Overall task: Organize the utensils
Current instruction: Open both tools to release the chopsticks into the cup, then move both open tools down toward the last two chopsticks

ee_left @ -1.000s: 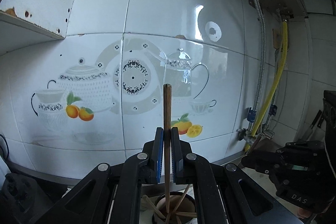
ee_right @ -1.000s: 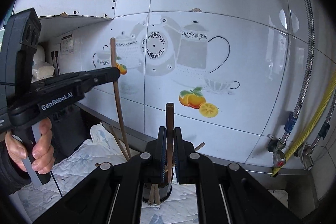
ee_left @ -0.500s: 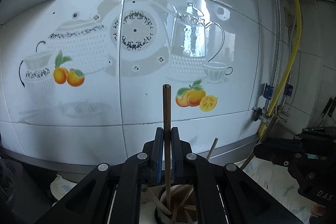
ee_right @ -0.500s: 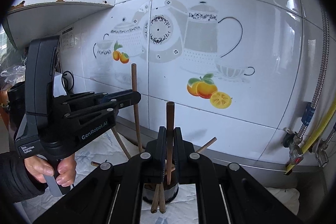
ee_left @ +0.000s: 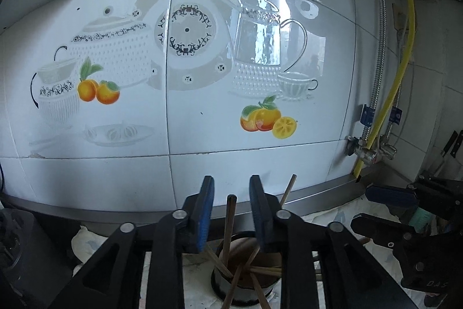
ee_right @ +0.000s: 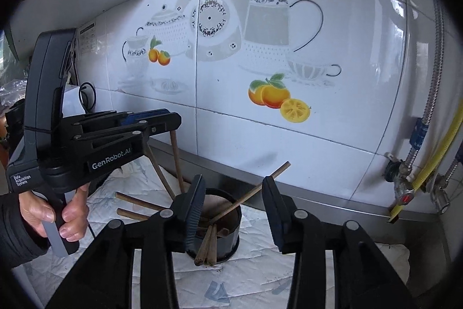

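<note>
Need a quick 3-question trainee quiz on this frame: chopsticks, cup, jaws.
1. True or false: the left gripper is clamped on a chopstick.
2. Where do the chopsticks end up? A) cup B) drawer C) sink
3. Fill in: the right gripper has its jaws ____.

Key: 1 false, the jaws have just been opening and the chopstick stands free between them. 2 A. 3 open, just opened, nothing gripped.
</note>
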{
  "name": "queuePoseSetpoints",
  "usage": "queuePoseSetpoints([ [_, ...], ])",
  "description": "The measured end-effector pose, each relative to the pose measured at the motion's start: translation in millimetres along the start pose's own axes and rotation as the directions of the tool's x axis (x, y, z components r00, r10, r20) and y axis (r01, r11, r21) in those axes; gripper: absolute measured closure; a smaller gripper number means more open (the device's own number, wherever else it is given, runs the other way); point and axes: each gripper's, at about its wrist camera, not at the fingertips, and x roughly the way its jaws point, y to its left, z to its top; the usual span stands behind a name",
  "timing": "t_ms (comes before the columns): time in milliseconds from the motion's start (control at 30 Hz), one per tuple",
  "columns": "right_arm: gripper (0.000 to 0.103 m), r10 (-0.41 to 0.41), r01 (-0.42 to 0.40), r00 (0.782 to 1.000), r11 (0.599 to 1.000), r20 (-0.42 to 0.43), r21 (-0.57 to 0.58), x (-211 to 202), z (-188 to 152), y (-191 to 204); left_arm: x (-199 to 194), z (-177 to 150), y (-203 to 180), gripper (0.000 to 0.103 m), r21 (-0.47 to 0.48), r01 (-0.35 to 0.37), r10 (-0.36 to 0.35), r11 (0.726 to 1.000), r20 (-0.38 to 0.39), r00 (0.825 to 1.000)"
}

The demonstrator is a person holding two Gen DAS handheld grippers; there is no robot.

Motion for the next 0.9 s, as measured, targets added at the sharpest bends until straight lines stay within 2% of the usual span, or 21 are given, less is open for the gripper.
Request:
queuePoseSetpoints([
  [167, 0.058, -0.013, 0.013, 1.000, 1.000, 0.020, -0.017, -24, -2, 4, -33, 6, -2, 0.070, 0.012, -0.010, 0.009, 1.000, 0.007, 1.000],
  [333, 0.058, -0.032, 0.033, 0.999, 0.999, 0.030, -0.018, -53, -11, 10, -76, -2, -6, 0.055, 0.039, -0.045, 0.045, 0.998, 0.001, 0.999],
  [400, 0.058, -0.035, 0.035, 0.999, 0.999, 0.033, -0.010, -65, -19, 13, -95, -9, -7, 0.045, 0.049, -0.058, 0.058, 0.997, -0.003, 0.998],
  [433, 0.058, -0.034, 0.035, 0.999, 0.999, 0.032, -0.003, -70, -23, 14, -103, -12, -8, 0.045, 0.050, -0.062, 0.062, 0.997, -0.006, 0.998],
  [633, 0.058, -0.043, 0.042, 0.999, 0.999, 0.015, 0.023, -96, -60, 27, -151, -40, -12, 0.044, 0.054, -0.061, 0.063, 0.997, -0.041, 0.997],
  [700, 0.058, -0.046, 0.046, 0.999, 0.999, -0.001, 0.027, -102, -76, 33, -166, -51, -15, 0.036, 0.062, -0.049, 0.052, 0.997, -0.047, 0.998],
  [900, 0.058, -0.036, 0.040, 0.997, 0.998, -0.068, 0.053, -116, -130, 51, -198, -92, -25, 0.035, 0.081, -0.008, 0.016, 0.997, -0.088, 0.996],
])
